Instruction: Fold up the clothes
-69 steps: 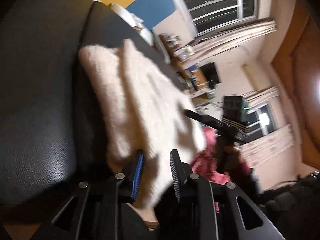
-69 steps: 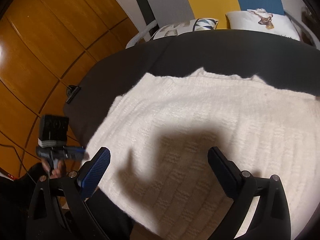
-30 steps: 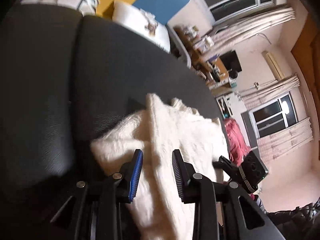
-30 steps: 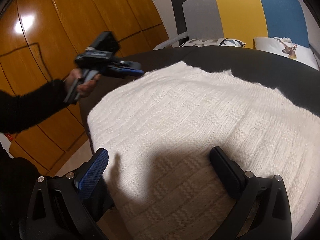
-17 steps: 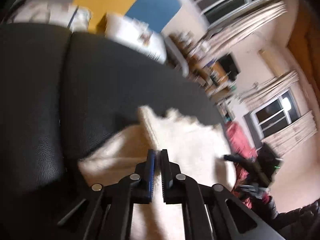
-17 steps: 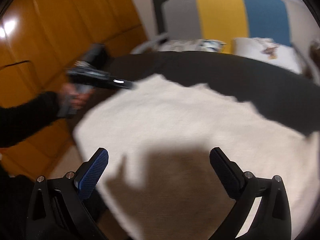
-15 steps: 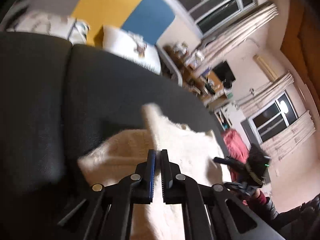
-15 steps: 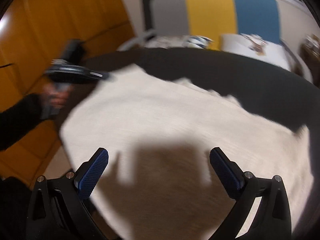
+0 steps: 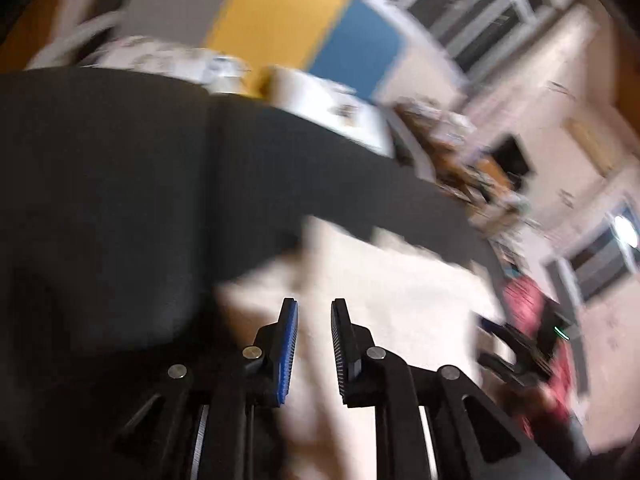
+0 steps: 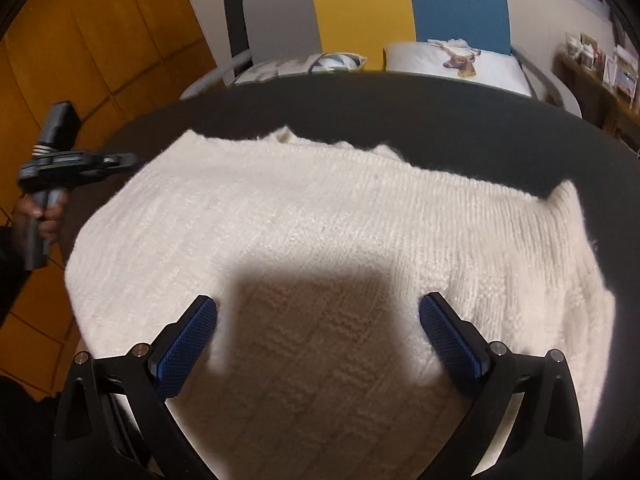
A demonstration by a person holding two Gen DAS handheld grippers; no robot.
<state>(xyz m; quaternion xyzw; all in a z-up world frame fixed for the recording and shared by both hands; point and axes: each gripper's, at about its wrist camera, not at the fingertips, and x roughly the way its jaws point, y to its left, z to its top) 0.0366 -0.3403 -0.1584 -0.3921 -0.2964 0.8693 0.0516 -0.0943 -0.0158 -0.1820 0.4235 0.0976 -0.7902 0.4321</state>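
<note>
Above the white sweater, both grippers' fingers stand parted.

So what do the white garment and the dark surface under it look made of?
The white chunky-knit sweater looks like wool or acrylic yarn: ribbed rows, fuzzy edges. The black cushioned surface looks like smooth leather or faux leather, matte with a faint sheen and a seam.

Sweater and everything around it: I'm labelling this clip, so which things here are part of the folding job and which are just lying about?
Part of the job:
white sweater
left tool
right tool
black couch it lies on

Just lying about:
deer pillow
patterned pillow
striped headboard
window
</note>
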